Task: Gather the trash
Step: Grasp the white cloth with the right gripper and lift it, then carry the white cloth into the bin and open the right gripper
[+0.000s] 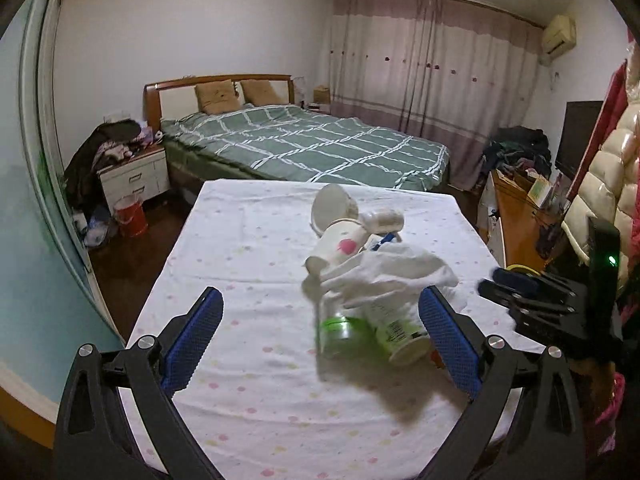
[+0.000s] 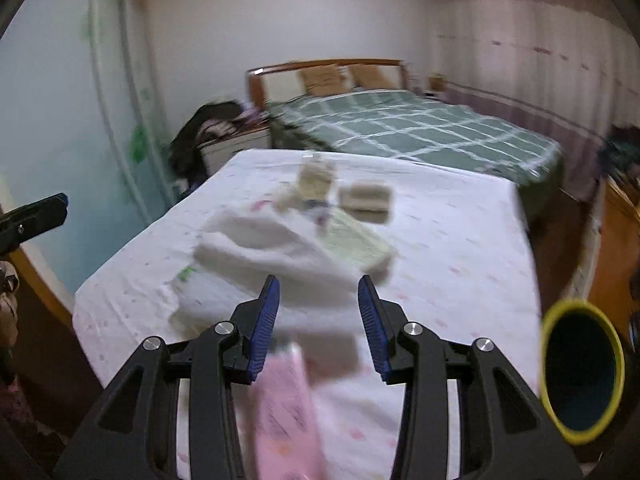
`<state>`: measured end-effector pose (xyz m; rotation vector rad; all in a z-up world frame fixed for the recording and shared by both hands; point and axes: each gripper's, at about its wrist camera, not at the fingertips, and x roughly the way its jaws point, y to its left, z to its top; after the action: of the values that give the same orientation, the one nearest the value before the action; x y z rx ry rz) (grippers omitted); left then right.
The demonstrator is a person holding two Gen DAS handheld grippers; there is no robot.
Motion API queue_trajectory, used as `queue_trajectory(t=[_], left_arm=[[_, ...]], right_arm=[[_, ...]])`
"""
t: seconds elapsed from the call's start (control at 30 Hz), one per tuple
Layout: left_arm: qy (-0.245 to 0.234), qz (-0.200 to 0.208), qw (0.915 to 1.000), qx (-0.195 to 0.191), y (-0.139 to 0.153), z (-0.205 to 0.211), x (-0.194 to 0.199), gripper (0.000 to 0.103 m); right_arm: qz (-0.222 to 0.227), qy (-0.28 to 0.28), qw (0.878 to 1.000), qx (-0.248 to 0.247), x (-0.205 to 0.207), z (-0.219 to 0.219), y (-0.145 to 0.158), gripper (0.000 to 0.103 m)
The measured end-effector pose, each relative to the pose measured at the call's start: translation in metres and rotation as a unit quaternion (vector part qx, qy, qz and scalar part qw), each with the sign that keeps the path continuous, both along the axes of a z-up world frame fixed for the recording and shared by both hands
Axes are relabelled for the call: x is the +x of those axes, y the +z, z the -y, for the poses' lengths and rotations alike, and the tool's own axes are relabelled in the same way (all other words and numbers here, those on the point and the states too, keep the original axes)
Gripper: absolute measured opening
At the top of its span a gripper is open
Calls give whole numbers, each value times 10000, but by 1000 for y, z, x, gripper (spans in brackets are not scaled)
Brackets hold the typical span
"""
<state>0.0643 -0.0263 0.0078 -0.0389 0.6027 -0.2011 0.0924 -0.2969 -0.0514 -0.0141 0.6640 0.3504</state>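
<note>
Trash [image 1: 372, 280] is piled on the dotted table [image 1: 240, 360], under a white cloth [image 2: 272, 252]. Left gripper [image 1: 320, 328] and right gripper [image 2: 318, 304] are held open, empty, near the pile.

The left gripper [image 1: 320, 320] has its two blue fingers spread wide apart, holding nothing. The right gripper [image 2: 318, 308] points toward 12 o'clock, fingers apart too, also holding nothing.
</note>
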Motion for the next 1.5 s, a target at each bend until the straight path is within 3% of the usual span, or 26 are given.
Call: queue_trajectory(t=[0.13,0.37,0.43,0.53,0.6,1.1,1.3,1.5], left_arm=[[13,-59,10000,-66,-6,-4,3,97],[-38,-180,9998,-83,-15,4,7,97],[-48,-220,9997,-93,-18,5,9,97],[-46,-243,9996,-106,-22,5,12,97],[-41,-254,9996,-121,-23,5,13,97],[-153,-292,9994,-122,-30,11,14,97],[-315,-297,9990,-97,-32,20,12,97],[-471,-285,9985,-76,-32,31,10,97]], right_arm=[[-110,375,9992,-117,20,-27,1,54],[-294,533,9981,-85,46,-49,-3,54],[-381,495,9980,-136,52,-51,-6,48],[-427,469,9978,-215,57,-52,-8,13],[-384,476,9980,-169,56,-51,-6,5],[419,468,9944,848,47,-26,82,3],[865,186,9917,933,30,-1,117,3],[1029,-461,9907,764,10,47,122,3]])
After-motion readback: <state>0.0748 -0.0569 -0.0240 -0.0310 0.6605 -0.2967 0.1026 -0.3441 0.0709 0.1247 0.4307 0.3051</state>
